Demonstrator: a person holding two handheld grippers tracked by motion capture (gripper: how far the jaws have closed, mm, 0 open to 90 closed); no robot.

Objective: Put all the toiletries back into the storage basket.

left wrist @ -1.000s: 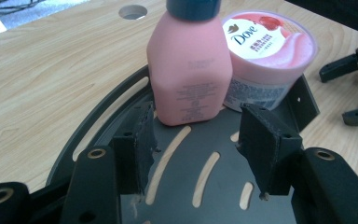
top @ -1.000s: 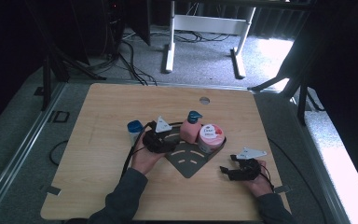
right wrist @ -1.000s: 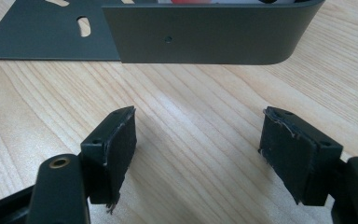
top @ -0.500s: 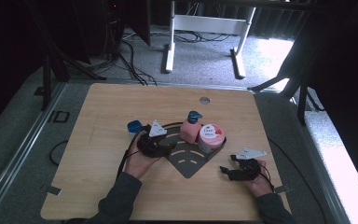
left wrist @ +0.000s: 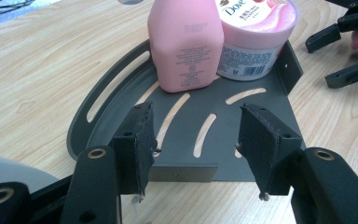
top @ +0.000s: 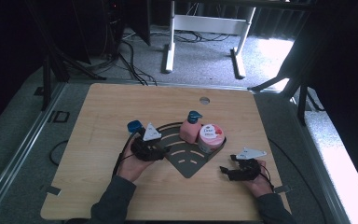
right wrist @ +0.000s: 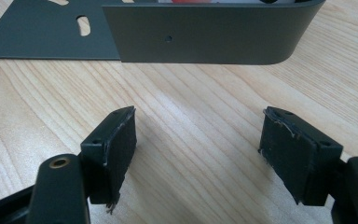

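Observation:
A dark grey slotted tray (top: 186,161) lies mid-table. At its far corner stand a pink pump bottle (top: 189,129) and a pink-lidded Dove jar (top: 211,136). My left gripper (top: 163,152) is at the tray's left edge, open, with its jaws pointing over the tray. In the left gripper view this gripper (left wrist: 198,112) holds nothing; beyond it are the tray (left wrist: 186,135), the bottle (left wrist: 186,44) and the jar (left wrist: 256,32). My right gripper (top: 225,170) rests open on the wood right of the tray. In the right gripper view it (right wrist: 203,116) faces the tray's wall (right wrist: 205,32), empty.
A small blue-topped item (top: 134,126) stands on the table just behind the left gripper's grey plate. A round hole (top: 204,100) sits near the table's far edge. The other gripper (left wrist: 345,51) appears at the upper right of the left gripper view. Cables trail from both grippers.
My left gripper has drawn back to the left and slightly toward the person, away from the bottle. The right gripper and the tray's items have stayed put.

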